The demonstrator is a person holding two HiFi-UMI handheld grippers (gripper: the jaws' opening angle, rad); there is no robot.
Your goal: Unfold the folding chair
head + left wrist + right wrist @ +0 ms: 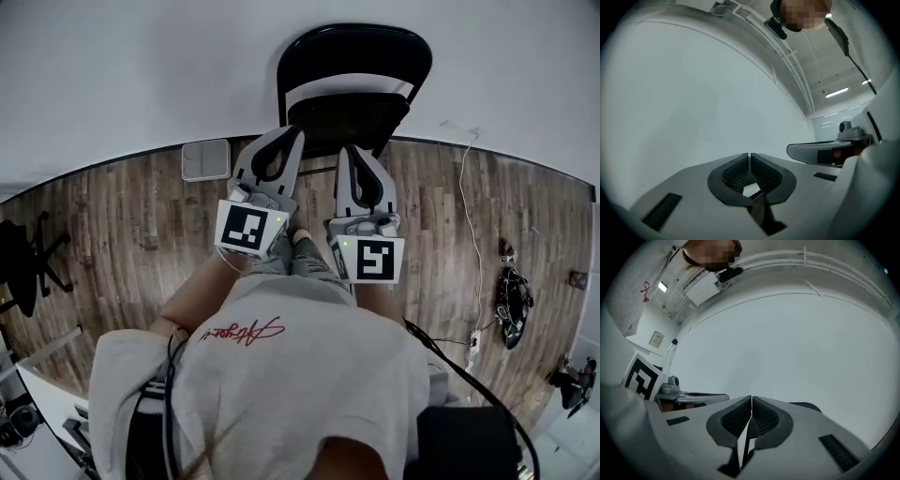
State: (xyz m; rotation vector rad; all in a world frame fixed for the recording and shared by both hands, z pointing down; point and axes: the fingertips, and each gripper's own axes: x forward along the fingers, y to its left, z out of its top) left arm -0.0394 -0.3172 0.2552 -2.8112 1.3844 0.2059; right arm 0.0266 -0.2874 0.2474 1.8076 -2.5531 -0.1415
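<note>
Head view: black folding chair (354,52) upright against the white wall (141,75) at the far edge of the wooden floor (141,225). Long axis up the wall, rounded back topmost, dark seat panel under a pale gap, feet hidden behind the grippers. Left gripper (293,133) and right gripper (348,150) side by side, both aimed at the chair, tips over its lower part; contact not readable from above. Left gripper view: jaws clenched, ribbed pads (736,171) meeting at the tip, nothing between; bare wall ahead, other gripper's body alongside at the right. Right gripper view: jaws clenched too, pads (764,416) pressed together, empty; wall ahead, marker cube (640,376) of the left gripper at the left edge, dark curved edge (806,405) just past the jaws, perhaps the chair, not certain. Chair seen whole from the head view only; pad closure readable in the gripper views only.
</note>
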